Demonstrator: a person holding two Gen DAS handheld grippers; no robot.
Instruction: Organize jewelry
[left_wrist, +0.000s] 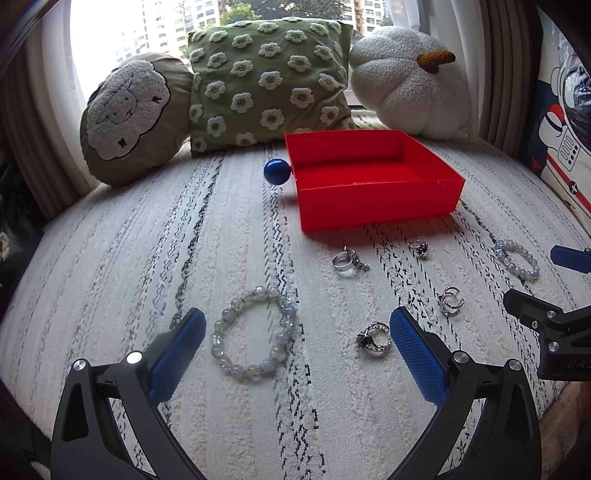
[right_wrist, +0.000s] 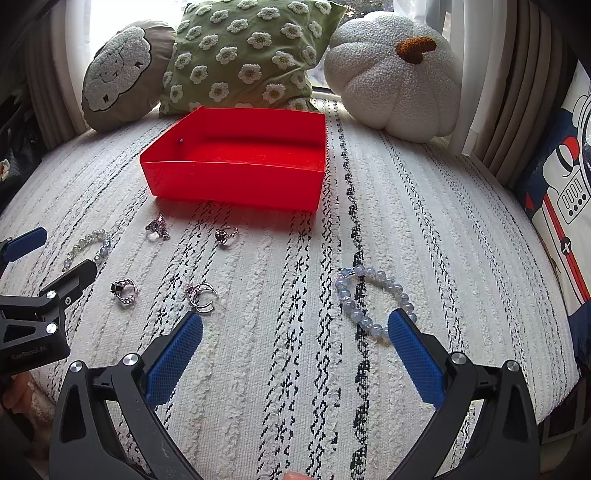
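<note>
A: Item one, nearest the lens: left hand-held gripper (left_wrist: 297, 328), blue pads spread wide, holding nothing, touching nothing.

B: What sits in front of it?

A: Pale glass-bead bracelet (left_wrist: 253, 329), lying flat on the striped white cushion (left_wrist: 110, 258), just ahead of the left pad and left of centre between the fingers. It is a closed loop, so no long axis to speak of. Just inside the right pad: a chunky silver ring (left_wrist: 373, 339).

B: And the other side?

A: Right hand-held gripper (right_wrist: 295, 330), likewise wide apart and empty. Blue-grey bead bracelet (right_wrist: 375, 302) ahead and to its right, the near beads hidden behind the right pad; whether they touch it I cannot tell. An open-band silver ring (right_wrist: 201, 294) lies just beyond the left pad.

B: Remaining stock?

A: Two more rings further forward: a wide-band ring (left_wrist: 345, 260) and a dark-stone ring (left_wrist: 418, 247), both near the front wall of the red tray (left_wrist: 376, 201).

B: Tray contents?

A: None visible. It stands straight ahead of both grippers, well beyond the jewellery. A blue ball (left_wrist: 277, 171) touches its left corner.

B: Which hand for which piece?

A: My judgement: each bracelet belongs to the gripper it lies before. The left one would need a slight shift leftward to straddle the beads, then a forward carry to the tray.
</note>
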